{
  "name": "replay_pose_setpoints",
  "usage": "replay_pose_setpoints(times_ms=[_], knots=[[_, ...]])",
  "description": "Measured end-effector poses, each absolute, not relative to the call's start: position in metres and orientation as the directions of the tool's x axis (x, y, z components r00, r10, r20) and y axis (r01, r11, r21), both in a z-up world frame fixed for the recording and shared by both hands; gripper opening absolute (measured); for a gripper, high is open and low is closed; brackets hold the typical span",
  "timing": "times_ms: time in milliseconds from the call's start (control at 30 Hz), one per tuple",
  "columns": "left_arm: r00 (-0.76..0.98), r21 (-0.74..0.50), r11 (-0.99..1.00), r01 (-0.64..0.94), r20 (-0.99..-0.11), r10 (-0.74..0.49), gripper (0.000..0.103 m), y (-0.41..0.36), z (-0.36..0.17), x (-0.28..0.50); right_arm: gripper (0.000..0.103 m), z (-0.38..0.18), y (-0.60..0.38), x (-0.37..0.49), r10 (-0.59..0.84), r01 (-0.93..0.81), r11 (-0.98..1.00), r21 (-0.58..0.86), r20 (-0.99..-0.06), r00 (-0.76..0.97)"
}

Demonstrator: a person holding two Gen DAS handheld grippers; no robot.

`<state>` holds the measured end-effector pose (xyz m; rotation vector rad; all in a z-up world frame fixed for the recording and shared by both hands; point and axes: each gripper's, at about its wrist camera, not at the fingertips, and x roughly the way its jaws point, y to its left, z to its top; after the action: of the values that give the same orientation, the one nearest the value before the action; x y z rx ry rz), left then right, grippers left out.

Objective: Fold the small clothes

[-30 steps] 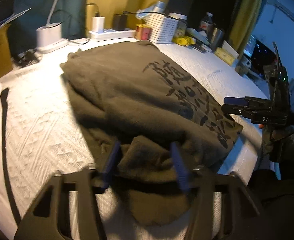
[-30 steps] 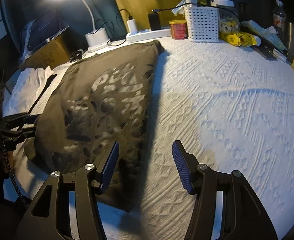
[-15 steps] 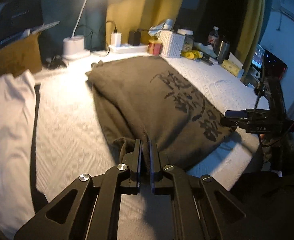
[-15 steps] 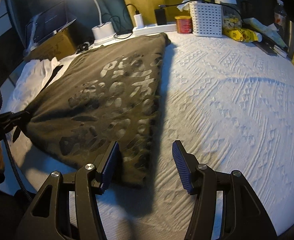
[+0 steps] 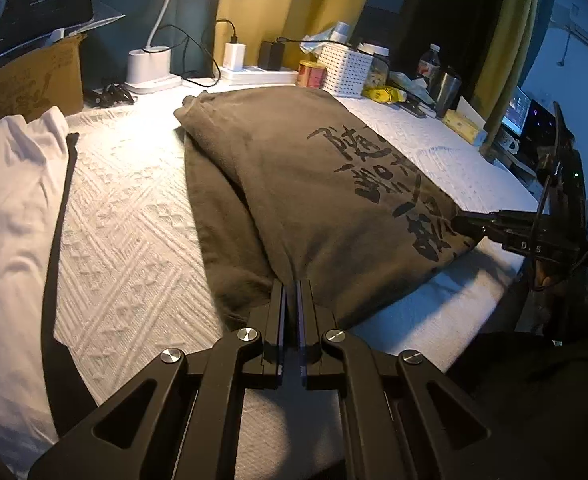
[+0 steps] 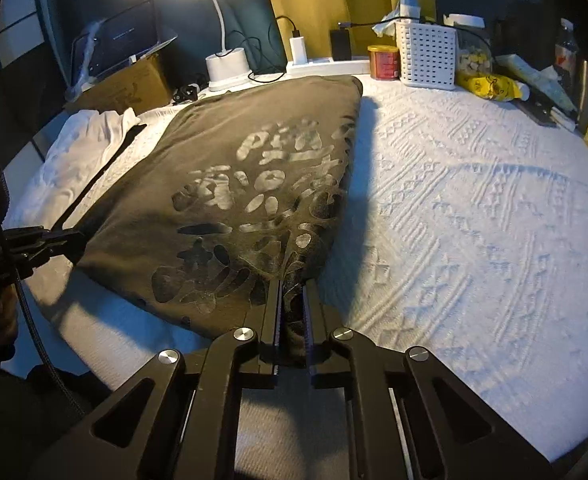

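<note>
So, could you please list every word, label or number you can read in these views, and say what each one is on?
"D.S": on the right tongs, seen from the left wrist view; the middle mark is unclear.
Large brush-style characters on the olive shirt: not legible enough to quote.
Print on the cardboard box: blurred.
Labels on the red can and yellow packet: too small.
</note>
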<state>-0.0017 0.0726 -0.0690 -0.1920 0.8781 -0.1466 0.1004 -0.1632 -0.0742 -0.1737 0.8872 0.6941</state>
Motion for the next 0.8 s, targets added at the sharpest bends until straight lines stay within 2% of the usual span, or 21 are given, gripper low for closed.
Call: replay_pose_setpoints(times_ms=[300,533,800], knots=[[0.591,-0.28,0.955,0.094,-0.757,-0.28,0.004,0.059,-0.071,-0.006,0.01,-0.077,-0.184,0.082,0.427,-0.589,0.802,0.101,-0.786,0.447],[0.619,-0.275,0.955,0.111,-0.732,-0.283,0.005,0.05,-0.058,0.0,0.01,-0.076,-0.202,0.071,0.385,-0.562,0.824,0.072,-0.799,0.463],[0.566,-0.232,0.967,0.111,-0.785,-0.253,0.005,0.03,-0.08,0.012,0.01,-0.079,-0.206,0.061,0.392,-0.547,0.832,0.092,-0.795,0.462]])
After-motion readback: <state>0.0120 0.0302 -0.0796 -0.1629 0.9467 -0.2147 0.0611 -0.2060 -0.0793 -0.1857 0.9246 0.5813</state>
